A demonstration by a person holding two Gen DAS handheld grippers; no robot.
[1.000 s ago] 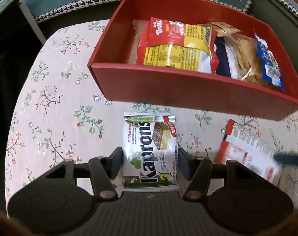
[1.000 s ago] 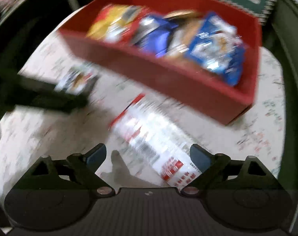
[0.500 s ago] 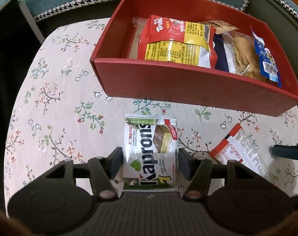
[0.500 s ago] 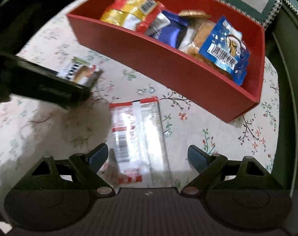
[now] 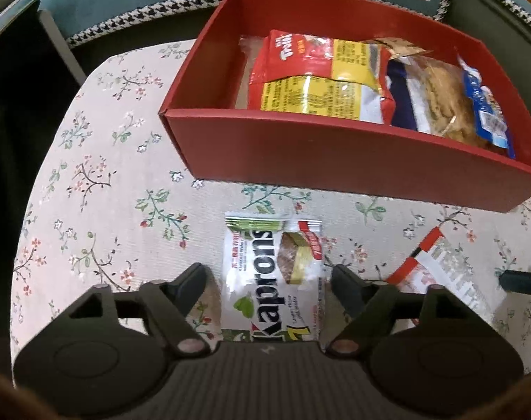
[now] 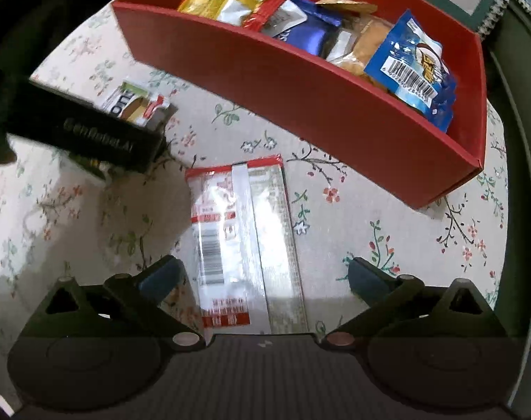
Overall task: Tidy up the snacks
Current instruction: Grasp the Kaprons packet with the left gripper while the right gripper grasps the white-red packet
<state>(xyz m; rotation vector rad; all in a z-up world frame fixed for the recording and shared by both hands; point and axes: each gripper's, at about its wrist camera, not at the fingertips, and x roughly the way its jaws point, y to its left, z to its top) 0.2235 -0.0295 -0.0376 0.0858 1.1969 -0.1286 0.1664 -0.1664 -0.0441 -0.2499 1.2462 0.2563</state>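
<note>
A white and green Kaprons wafer packet (image 5: pixel 272 273) lies flat on the floral tablecloth. My left gripper (image 5: pixel 269 280) is open, one finger on each side of the packet. A red and white snack packet (image 6: pixel 246 241) lies face down, between the open fingers of my right gripper (image 6: pixel 262 276). It also shows in the left wrist view (image 5: pixel 437 269). A red box (image 5: pixel 353 161) stands beyond both packets and holds several snack bags. The left gripper's body (image 6: pixel 90 133) shows in the right wrist view, over the Kaprons packet (image 6: pixel 136 105).
The round table with the floral cloth (image 5: pixel 101 189) ends at a dark drop on the left. A teal cushion with houndstooth trim (image 5: pixel 132 3) lies behind the red box. A dark green sofa edge (image 6: pixel 521 140) runs along the right.
My right gripper has swung round and closed in so the red and white packet now lies straight between its fingers. My left gripper has opened a little wider around the Kaprons packet.
</note>
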